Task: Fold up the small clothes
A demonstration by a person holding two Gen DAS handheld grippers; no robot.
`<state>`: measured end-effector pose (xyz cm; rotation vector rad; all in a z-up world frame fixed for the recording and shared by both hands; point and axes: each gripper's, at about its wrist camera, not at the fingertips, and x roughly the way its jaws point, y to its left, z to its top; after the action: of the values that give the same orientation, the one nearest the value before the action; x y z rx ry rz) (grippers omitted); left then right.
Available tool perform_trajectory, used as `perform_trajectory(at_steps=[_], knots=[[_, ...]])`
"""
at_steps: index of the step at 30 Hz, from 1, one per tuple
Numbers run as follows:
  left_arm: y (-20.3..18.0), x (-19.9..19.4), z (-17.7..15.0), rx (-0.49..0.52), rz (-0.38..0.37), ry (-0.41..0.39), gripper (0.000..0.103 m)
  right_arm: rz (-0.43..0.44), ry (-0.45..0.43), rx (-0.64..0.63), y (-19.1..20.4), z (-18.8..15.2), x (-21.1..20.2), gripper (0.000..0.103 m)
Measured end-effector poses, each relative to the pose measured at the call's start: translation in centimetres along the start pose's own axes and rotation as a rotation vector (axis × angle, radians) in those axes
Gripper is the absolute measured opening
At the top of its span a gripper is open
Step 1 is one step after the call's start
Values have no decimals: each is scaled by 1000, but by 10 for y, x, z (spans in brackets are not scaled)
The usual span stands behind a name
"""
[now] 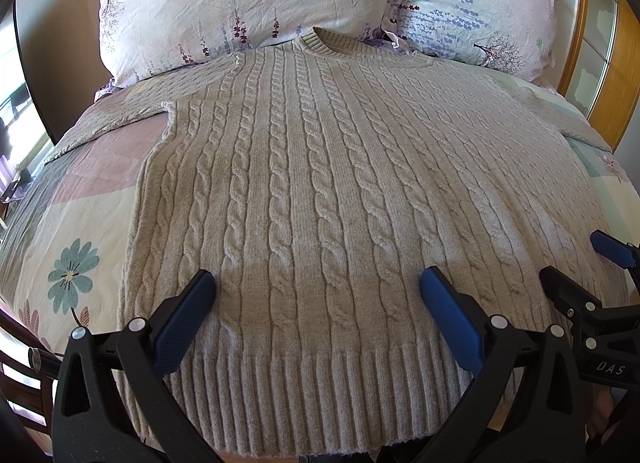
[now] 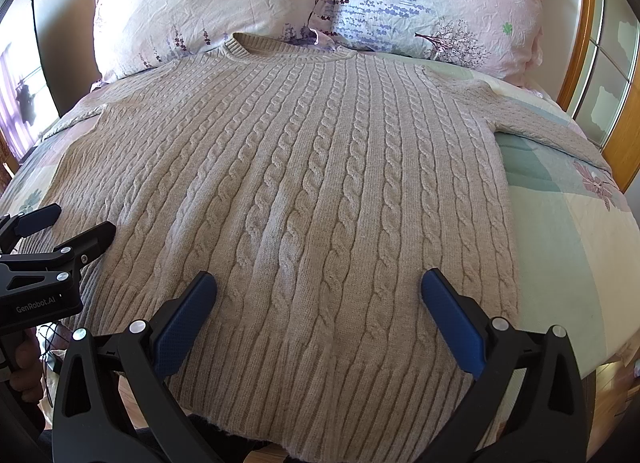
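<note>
At the far left, the sweater's left sleeve (image 1: 116, 115) runs out flat over the patterned bed cover (image 1: 60, 223), not yet folded in. Next comes the left tool (image 1: 318, 291), hovering above the hem with its blue pads spread wide and nothing between them. The beige cable-knit sweater (image 1: 304, 183) itself lies face up and fully spread on the bed, its neckline (image 1: 324, 41) pointing toward the two floral pillows (image 1: 240, 3) at the headboard and its ribbed hem (image 1: 320, 395) nearest the cameras. Further right, the right tool (image 2: 318, 291) is likewise gaping and empty above the lower body, beside its partner. At the far right, the right sleeve (image 2: 552, 123) stretches outward too. By this look the folding has not begun: sleeves, sides and body all remain to be turned in.
</note>
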<state>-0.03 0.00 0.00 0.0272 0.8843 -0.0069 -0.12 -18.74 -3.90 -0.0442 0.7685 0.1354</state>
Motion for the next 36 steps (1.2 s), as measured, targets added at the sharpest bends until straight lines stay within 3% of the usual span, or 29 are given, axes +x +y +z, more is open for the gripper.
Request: perform_trajectory(at_steps=[36], knots=[[0,0,0,7,-4,3,101,19,10,-18,-2,2,0,102]])
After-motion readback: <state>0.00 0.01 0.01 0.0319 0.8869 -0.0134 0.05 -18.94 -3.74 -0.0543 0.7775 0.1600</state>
